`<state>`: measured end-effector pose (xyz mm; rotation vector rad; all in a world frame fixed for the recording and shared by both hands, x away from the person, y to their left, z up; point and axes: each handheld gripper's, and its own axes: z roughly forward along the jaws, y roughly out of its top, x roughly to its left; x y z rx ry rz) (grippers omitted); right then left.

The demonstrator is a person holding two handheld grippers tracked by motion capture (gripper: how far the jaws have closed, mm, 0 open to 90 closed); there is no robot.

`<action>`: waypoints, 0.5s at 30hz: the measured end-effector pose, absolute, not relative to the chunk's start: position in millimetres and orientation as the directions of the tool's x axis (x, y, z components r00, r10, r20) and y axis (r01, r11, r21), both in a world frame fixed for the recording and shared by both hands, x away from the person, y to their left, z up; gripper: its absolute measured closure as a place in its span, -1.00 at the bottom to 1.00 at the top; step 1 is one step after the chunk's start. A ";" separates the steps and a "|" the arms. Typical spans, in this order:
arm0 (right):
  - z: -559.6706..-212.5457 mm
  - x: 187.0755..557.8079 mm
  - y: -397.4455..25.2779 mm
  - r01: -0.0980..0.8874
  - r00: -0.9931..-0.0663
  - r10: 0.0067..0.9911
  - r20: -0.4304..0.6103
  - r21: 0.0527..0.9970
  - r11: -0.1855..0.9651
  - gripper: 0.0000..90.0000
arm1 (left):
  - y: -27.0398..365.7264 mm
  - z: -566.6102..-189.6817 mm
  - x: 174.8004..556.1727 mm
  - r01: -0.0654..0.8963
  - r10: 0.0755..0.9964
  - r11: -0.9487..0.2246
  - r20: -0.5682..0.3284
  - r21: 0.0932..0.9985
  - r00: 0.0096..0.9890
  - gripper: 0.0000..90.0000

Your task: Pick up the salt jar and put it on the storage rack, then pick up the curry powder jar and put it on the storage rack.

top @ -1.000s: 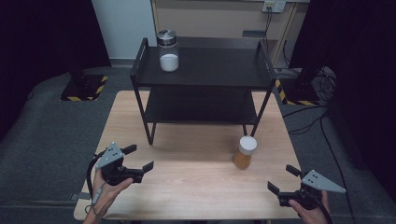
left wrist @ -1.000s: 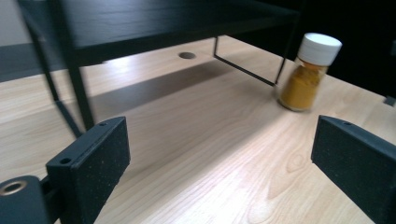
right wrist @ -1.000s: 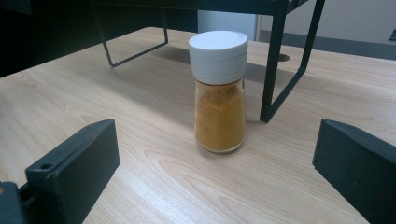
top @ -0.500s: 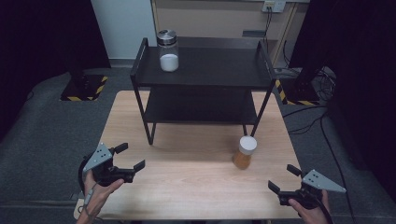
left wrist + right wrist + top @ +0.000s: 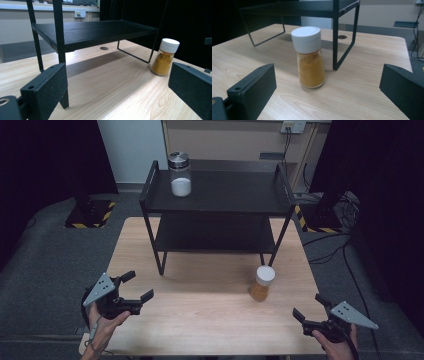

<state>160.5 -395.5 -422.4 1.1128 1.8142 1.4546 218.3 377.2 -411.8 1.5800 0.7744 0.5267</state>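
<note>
The spice jar (image 5: 262, 282) is standing upright on the tabletop (image 5: 200, 320), just in front of the rack's (image 5: 215, 200) right front leg, its white cap on top and its long axis vertical. The right tongs (image 5: 309, 309) are hovering near the tabletop's right front corner, jaws spread wide and holding nothing. In the right gripper view the jar (image 5: 309, 57) is sitting almost dead centre between the two jaws, ahead of them and apart from both, so the line of approach is looking straight.

The left tongs (image 5: 137, 287) are also spread and empty, hanging over the left front of the tabletop. In the left gripper view the jar (image 5: 165, 57) is lying far off to the right, well apart from them.

The right hand is clearly the nearer one, so the reach is probably falling to it: forward and a little to the left, jaws closing across the glass body below the cap. A second jar (image 5: 180, 174), holding something white, is standing on the rack's top shelf at the back left
</note>
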 end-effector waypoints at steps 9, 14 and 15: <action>-423.5 158.1 -396.5 0.242 -0.492 0.868 0.072 0.969 0.056 -0.97 | 372.9 -410.4 218.9 0.180 0.731 -0.067 -0.074 0.981 0.678 -0.98; -423.7 158.7 -397.3 0.240 -0.498 0.864 0.075 0.969 0.054 -0.98 | 372.4 -409.7 219.2 0.184 0.726 -0.074 -0.074 0.980 0.684 -0.98; -423.2 159.1 -397.1 0.244 -0.502 0.862 0.076 0.968 0.057 -0.98 | 372.7 -409.9 219.2 0.185 0.726 -0.073 -0.075 0.980 0.683 -0.98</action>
